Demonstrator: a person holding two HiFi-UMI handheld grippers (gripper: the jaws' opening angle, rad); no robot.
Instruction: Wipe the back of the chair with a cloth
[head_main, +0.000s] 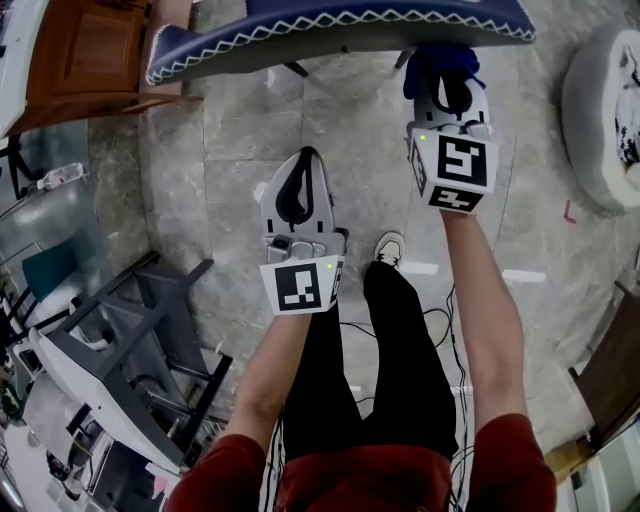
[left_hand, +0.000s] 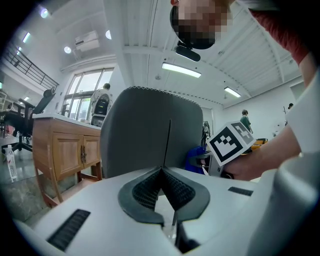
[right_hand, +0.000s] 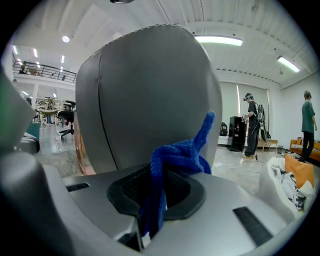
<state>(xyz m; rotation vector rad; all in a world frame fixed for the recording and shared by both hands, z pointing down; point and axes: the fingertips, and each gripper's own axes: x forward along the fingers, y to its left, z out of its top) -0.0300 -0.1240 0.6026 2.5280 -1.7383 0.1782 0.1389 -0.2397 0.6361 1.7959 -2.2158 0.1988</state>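
The cloth (right_hand: 180, 155) is being pinched by the right gripper (right_hand: 150, 200) fingers just beside the chair back (head_main: 340, 25) edge. The left gripper (left_hand: 162, 182) is being held closed and empty over open floor (head_main: 230, 150).

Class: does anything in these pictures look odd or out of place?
The blue cloth is pinched in the right gripper as a twisted, rope-like bunch rather than spread flat. That looks awkward for wiping the chair back.

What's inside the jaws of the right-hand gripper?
A bunched blue cloth, pinched by the right gripper, jaws closed on it. Its clamped end is hidden inside them. The grey chair back rises just beyond.
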